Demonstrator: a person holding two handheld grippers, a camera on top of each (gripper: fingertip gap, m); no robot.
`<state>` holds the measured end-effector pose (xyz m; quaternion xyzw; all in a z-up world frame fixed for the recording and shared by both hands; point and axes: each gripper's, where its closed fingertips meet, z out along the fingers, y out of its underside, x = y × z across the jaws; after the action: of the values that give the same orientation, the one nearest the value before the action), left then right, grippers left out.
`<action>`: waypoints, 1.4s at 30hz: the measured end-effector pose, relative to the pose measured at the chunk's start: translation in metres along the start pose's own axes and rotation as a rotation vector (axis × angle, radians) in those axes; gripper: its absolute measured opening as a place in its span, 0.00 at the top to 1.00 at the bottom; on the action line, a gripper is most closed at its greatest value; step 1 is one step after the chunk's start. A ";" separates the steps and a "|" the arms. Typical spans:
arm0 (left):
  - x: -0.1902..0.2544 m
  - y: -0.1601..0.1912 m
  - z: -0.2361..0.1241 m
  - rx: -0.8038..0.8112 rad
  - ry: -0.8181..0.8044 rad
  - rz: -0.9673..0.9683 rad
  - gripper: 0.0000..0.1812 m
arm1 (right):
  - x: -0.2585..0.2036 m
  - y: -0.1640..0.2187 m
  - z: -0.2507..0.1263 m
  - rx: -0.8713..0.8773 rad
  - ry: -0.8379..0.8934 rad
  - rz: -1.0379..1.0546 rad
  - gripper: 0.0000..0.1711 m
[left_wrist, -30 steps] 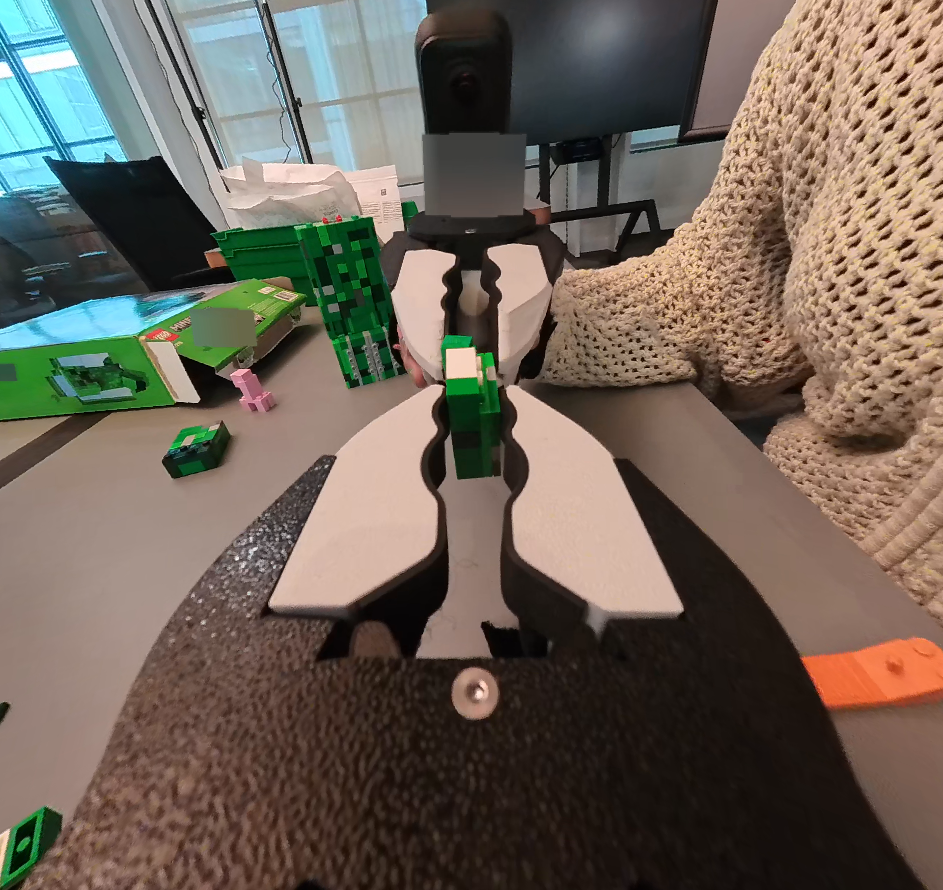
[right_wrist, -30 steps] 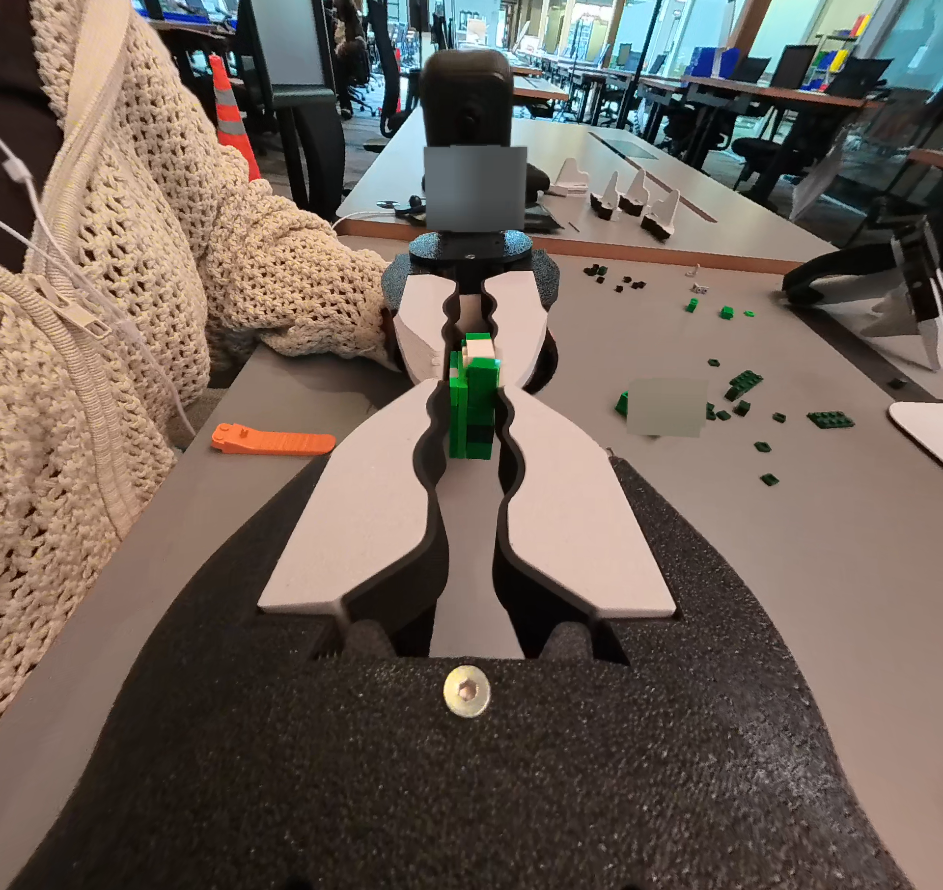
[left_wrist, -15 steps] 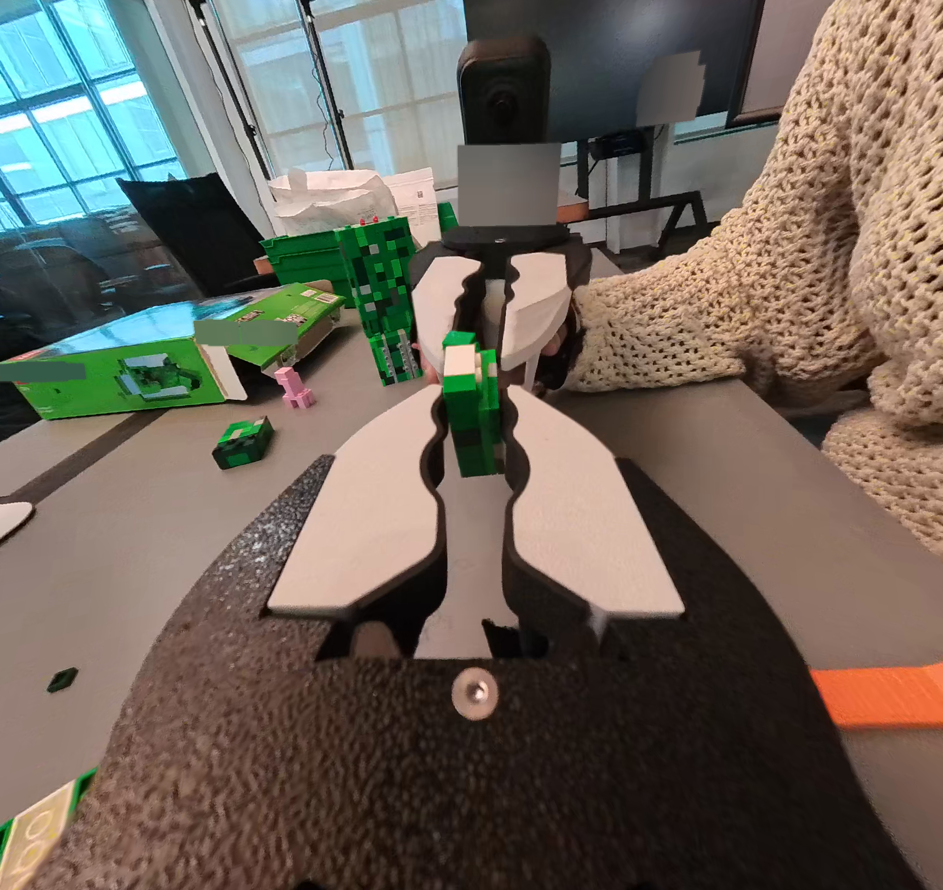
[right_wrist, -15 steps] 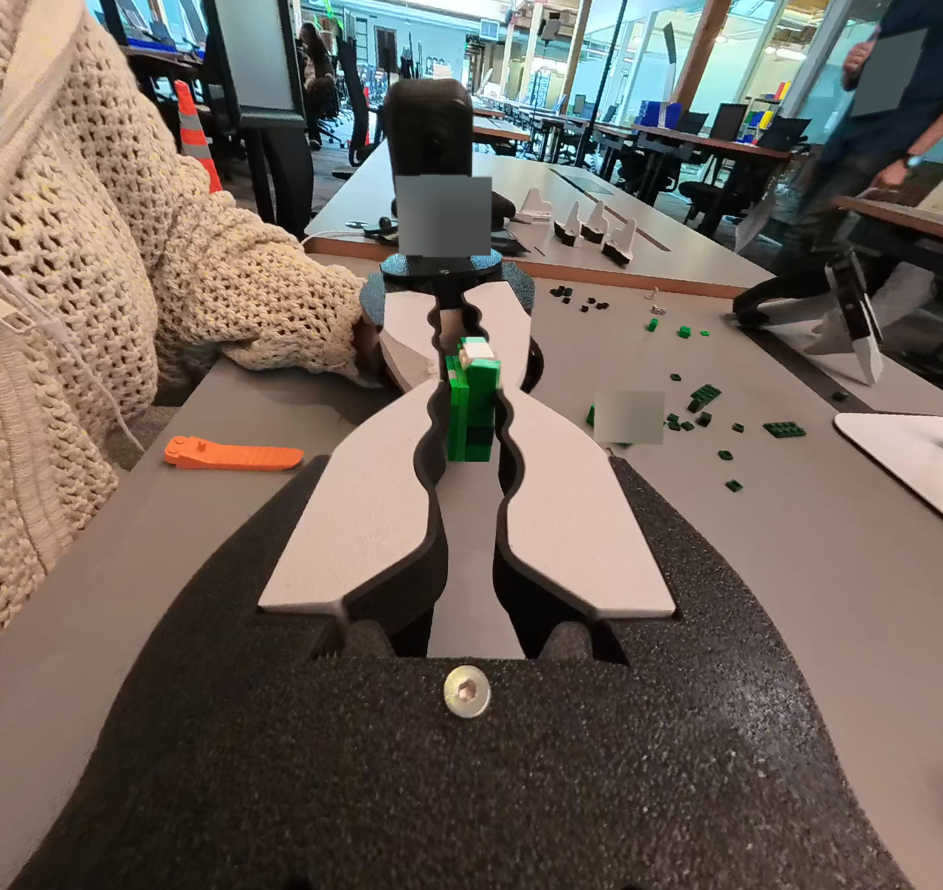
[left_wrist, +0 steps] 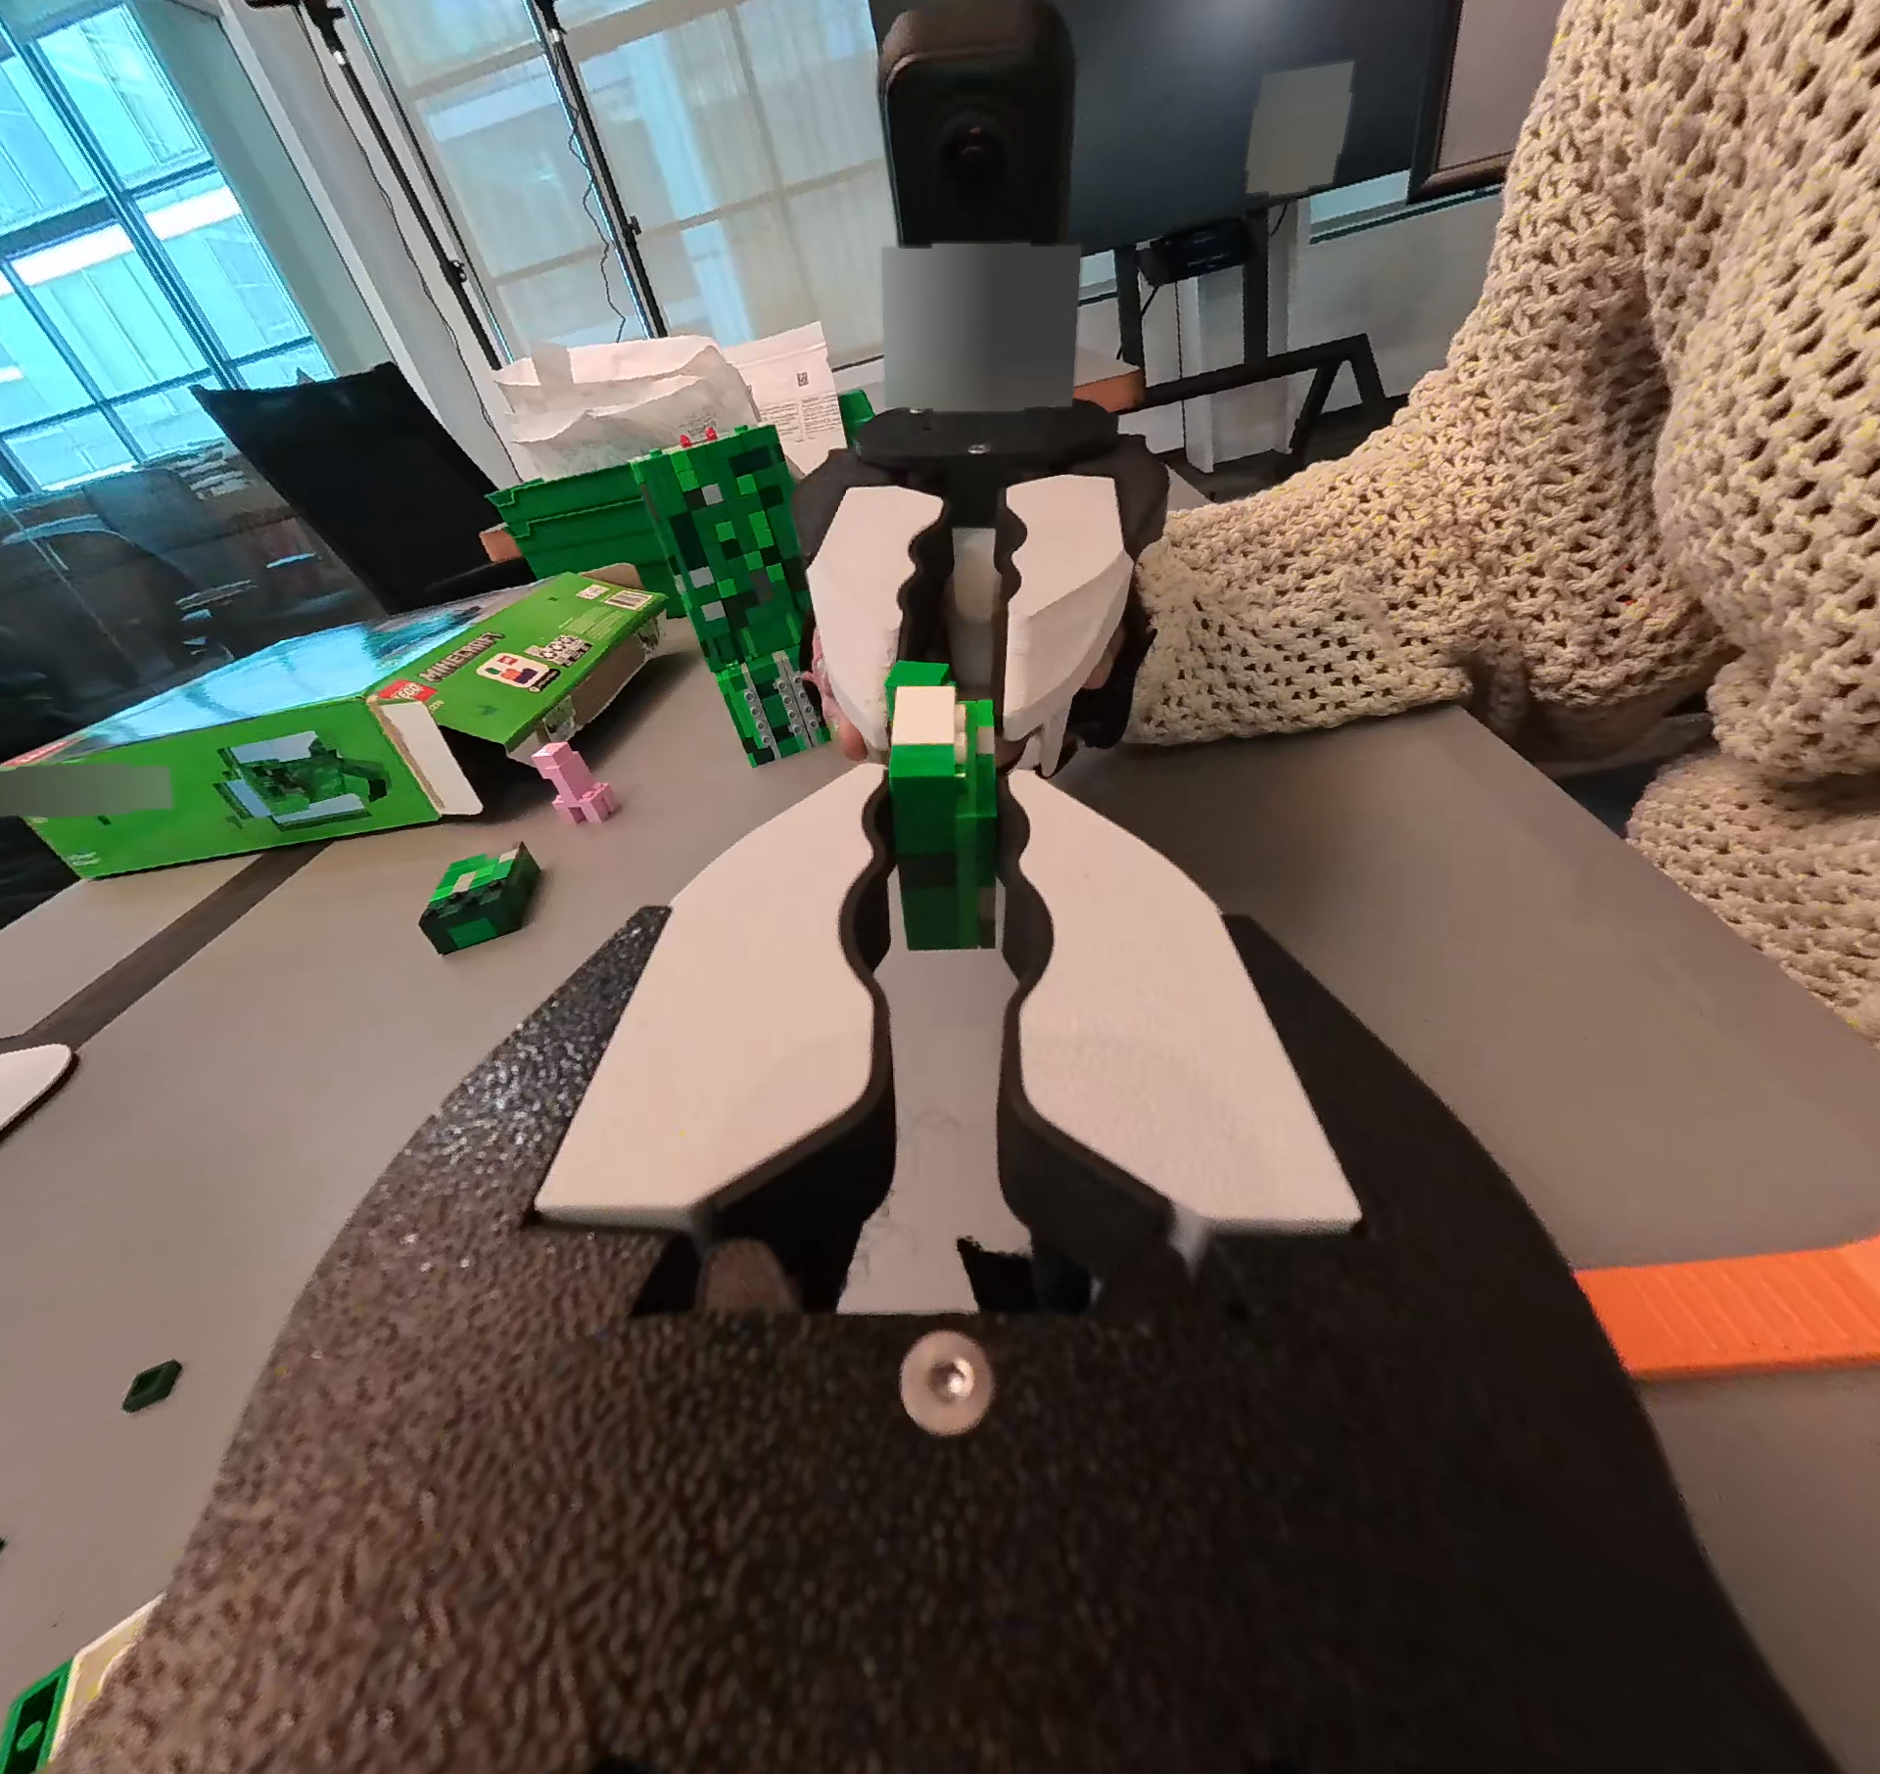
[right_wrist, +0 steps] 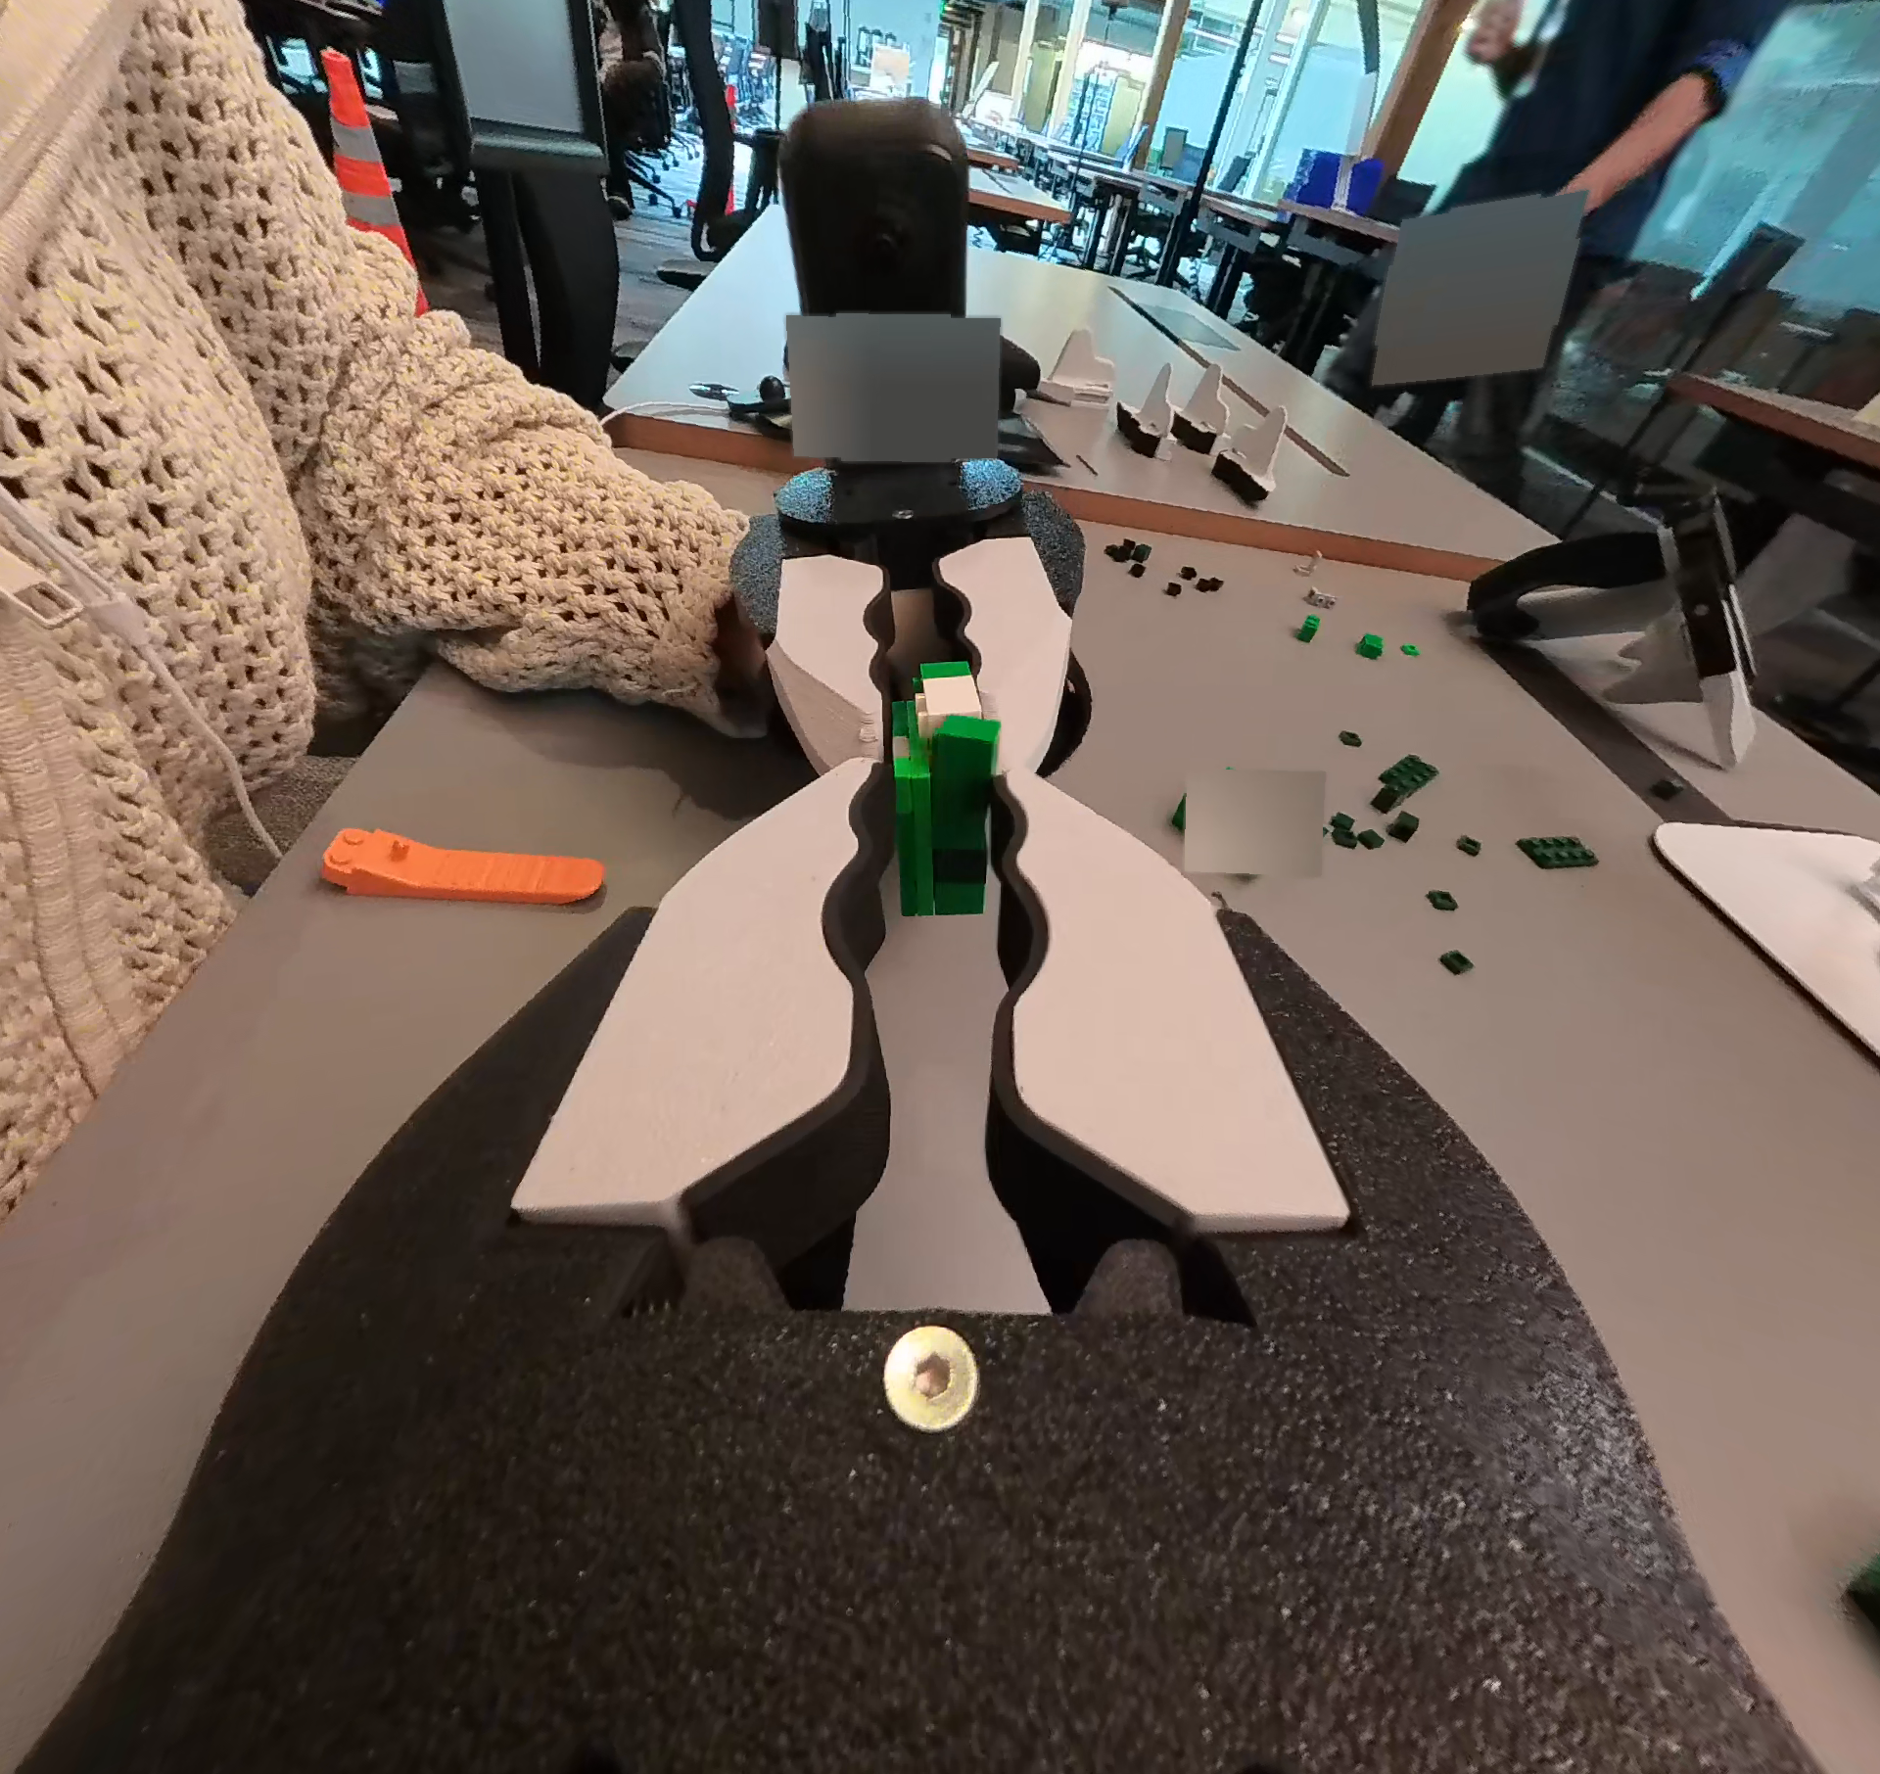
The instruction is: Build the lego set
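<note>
Both tongs clamp one small green brick assembly between them, nose to nose above the grey worktop.

At frame centre of the left wrist view, the left tongs (left_wrist: 941, 871) are closed on the lower part of the green brick assembly (left_wrist: 938, 835), while the right tongs (right_wrist: 936, 845), seen in the right wrist view, are closed on the same stack from the opposite side. The piece looks light and rigid but held only by stud friction, so it probably splits if twisted; flat side faces low on the stack seem the safest grip. Both tools sit level, pointing straight at each other, with cream knitted sleeves (left_wrist: 1526, 525) behind. The tall green figure (left_wrist: 732, 596) stands upper centre-left, the orange brick separator (right_wrist: 458, 879) lies middle left.
</note>
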<state>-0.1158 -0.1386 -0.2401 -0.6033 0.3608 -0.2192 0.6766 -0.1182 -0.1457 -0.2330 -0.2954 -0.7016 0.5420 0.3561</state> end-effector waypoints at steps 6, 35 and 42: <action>-0.002 -0.004 -0.001 0.030 -0.004 -0.031 0.91 | 0.003 -0.001 0.000 0.007 0.016 0.023 0.85; 0.001 -0.009 0.001 0.047 0.035 -0.070 0.91 | -0.001 -0.005 0.003 -0.022 0.022 -0.006 0.89; -0.003 -0.011 -0.001 0.061 0.030 -0.139 0.91 | -0.001 -0.008 0.001 -0.008 0.030 -0.021 0.83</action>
<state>-0.1171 -0.1386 -0.2288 -0.6026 0.3210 -0.2857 0.6725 -0.1190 -0.1489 -0.2252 -0.2979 -0.7013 0.5308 0.3711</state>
